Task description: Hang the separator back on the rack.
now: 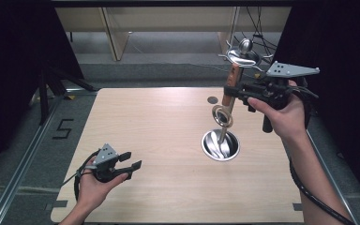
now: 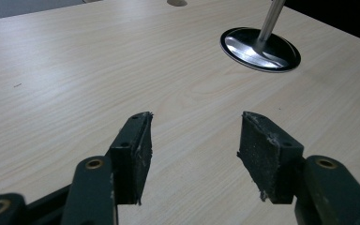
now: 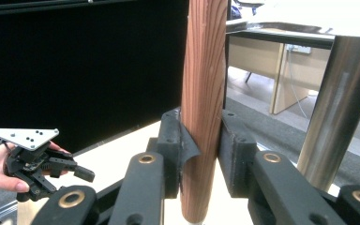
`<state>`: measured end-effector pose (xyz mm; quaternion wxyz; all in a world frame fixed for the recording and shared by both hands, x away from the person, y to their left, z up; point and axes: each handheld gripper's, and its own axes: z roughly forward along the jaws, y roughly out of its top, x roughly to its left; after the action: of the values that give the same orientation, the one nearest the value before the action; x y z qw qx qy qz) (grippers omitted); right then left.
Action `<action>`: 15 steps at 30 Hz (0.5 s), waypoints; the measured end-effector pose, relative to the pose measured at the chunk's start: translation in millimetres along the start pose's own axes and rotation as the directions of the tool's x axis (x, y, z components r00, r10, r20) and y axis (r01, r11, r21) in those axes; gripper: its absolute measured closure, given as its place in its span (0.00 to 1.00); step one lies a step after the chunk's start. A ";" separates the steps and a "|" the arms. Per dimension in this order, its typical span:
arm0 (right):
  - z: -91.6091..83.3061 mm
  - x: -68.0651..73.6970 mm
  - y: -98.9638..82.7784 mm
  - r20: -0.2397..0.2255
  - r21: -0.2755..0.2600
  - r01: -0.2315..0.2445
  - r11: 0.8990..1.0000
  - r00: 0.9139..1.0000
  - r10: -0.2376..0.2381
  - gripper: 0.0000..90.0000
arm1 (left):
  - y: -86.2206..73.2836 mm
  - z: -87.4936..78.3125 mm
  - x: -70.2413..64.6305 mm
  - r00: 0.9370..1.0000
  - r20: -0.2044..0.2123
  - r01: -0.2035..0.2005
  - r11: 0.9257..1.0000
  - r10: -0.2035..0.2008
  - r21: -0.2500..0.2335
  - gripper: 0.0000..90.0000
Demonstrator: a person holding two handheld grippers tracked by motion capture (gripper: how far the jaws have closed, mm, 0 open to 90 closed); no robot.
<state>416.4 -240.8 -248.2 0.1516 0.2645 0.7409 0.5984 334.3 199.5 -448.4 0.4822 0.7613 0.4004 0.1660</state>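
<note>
A metal rack stands right of the table's centre, with a round shiny base (image 1: pixel 220 145), a slim pole (image 1: pixel 238 70) and hooks under a ball top (image 1: pixel 245 45). My right gripper (image 1: pixel 232 90) is high beside the pole, shut on the wooden handle (image 1: pixel 231 82) of a utensil whose metal ring end (image 1: pixel 222 116) hangs below. In the right gripper view the handle (image 3: pixel 204 93) stands upright between the jaws, with the pole (image 3: pixel 337 108) just right of it. My left gripper (image 1: pixel 132 160) is open and empty low over the table's front left. Its pads (image 2: pixel 133 154) stand wide apart, facing the base (image 2: pixel 260 49).
The wooden table (image 1: pixel 154 126) has a small dark round hole (image 1: pixel 212 100) near its far edge. Black curtains flank both sides. Desk legs and cables stand beyond the far edge. My left gripper (image 3: pixel 42 164) appears far off in the right gripper view.
</note>
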 end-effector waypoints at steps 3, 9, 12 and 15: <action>0.1 -1.3 -0.4 -0.006 -0.002 0.013 1.000 1.000 -0.013 0.81 | 0.0 0.2 0.0 1.000 0.001 -0.001 1.000 0.001 0.000 0.48; -1.4 -1.1 -0.3 -0.005 0.004 0.002 1.000 1.000 -0.002 0.81 | 0.0 0.3 0.1 1.000 0.001 -0.001 1.000 0.001 0.001 0.48; -1.0 -2.0 -0.6 -0.007 0.000 0.005 1.000 1.000 -0.005 0.81 | -0.1 0.3 -0.4 1.000 -0.005 -0.001 1.000 0.001 0.002 0.48; -0.8 -2.0 -0.4 -0.002 -0.001 0.001 1.000 1.000 -0.001 0.81 | 0.0 0.3 0.0 1.000 0.002 -0.002 1.000 0.002 0.001 0.48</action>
<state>417.6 -242.6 -248.6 0.1510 0.2633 0.7410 0.5990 334.5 199.4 -448.5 0.4820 0.7620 0.3995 0.1656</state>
